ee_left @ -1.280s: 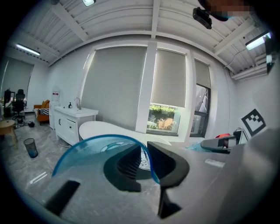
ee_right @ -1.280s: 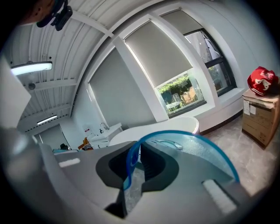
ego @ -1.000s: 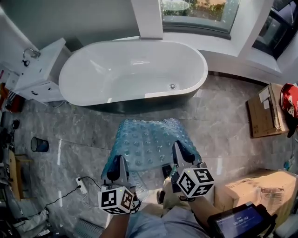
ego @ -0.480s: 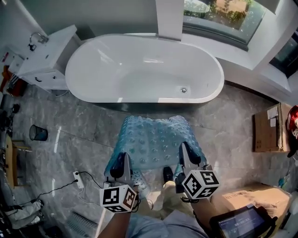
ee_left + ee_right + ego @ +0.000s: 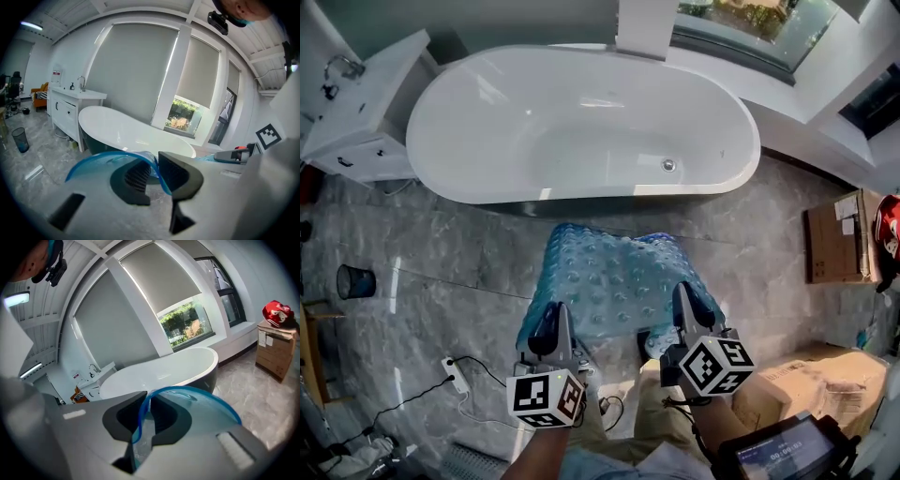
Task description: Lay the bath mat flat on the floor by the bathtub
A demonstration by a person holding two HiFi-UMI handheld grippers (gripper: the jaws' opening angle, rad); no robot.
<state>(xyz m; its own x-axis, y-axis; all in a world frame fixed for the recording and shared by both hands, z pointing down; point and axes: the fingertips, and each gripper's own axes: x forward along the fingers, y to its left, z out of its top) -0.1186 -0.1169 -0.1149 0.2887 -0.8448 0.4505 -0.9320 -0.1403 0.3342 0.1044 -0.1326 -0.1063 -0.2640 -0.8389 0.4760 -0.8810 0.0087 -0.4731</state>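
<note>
Pinching the near left corner of the translucent blue bubbled bath mat (image 5: pixel 614 281) in the left claw (image 5: pixel 152 171), pads squeezed onto the thin curled edge. Gripping the near right corner the same way in the right claw (image 5: pixel 143 416). Holding that near edge up off the grey marble floor (image 5: pixel 441 253), with the far end sloping down just beside the white oval bathtub (image 5: pixel 581 122).

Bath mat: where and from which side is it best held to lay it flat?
Its near corners, one in the left claw, one in the right claw, from the side opposite the tub. The mat is thin and limp; two spread grips keep it open.
</note>
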